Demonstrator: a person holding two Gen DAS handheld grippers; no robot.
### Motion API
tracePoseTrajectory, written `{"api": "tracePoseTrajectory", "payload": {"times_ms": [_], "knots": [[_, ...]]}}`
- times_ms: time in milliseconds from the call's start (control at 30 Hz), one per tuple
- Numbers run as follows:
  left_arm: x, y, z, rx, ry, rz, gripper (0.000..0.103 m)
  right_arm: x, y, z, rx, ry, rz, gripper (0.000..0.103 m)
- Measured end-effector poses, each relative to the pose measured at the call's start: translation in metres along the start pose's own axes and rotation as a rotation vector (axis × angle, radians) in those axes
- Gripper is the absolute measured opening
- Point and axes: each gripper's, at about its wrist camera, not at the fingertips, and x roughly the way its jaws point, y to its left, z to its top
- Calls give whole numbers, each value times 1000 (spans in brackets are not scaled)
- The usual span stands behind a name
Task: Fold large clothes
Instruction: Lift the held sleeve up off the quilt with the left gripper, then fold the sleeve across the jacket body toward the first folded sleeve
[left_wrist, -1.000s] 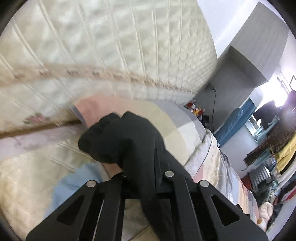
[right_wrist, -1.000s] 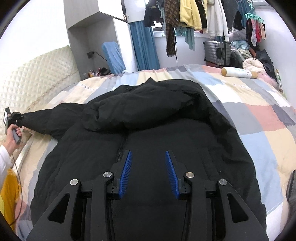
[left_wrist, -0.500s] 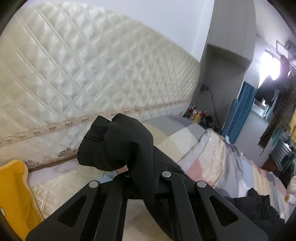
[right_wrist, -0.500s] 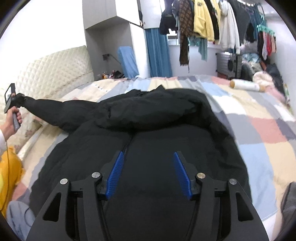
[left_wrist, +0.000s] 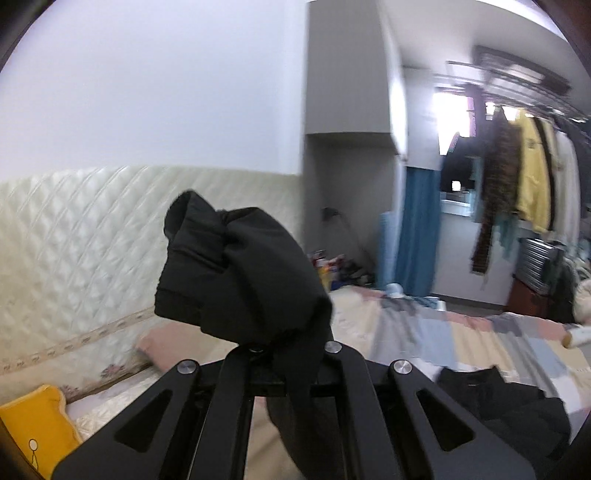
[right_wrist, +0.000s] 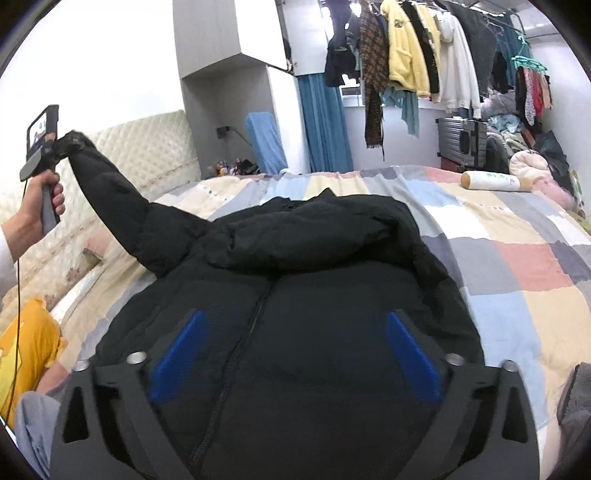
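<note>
Black puffer jacket (right_wrist: 295, 295) lies on patchwork bed (right_wrist: 517, 266), sleeve cuff (left_wrist: 236, 273) clamped aloft at 10 o'clock by left gripper (left_wrist: 280, 354), right gripper (right_wrist: 295, 354) spread empty; slick cuff may slip.

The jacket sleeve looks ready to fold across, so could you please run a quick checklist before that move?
1. Left gripper shut on the sleeve cuff: ok.
2. Sleeve lifted off the bed: ok.
3. Right gripper open, above the jacket body: ok.
4. Jacket flat, zipper up: ok.
5. Other sleeve's position: cannot tell, not in view.
6. Bottle clear of the jacket: ok.
</note>
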Motion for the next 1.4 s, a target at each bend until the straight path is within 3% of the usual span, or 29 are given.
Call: {"api": "tracePoseTrajectory", "payload": {"times_ms": [133, 300, 767, 1100, 1267, 1400], "knots": [[-21, -50, 7, 58, -19, -75, 2, -11, -11, -1, 23, -19, 8, 103], [-37, -105, -8, 158, -18, -143, 2, -26, -28, 0, 65, -57, 6, 103], [-63, -268, -71, 220, 67, -365, 3, -42, -69, -1, 99, -82, -7, 103], [-41, -350, -161, 294, 232, -491, 3, -34, -104, -3, 192, -56, 7, 103], [-26, -371, -215, 337, 356, -496, 3, -29, -117, -4, 221, -49, -1, 103], [-24, -376, -226, 317, 382, -498, 3, -20, -119, -6, 232, -22, 6, 103]]}}
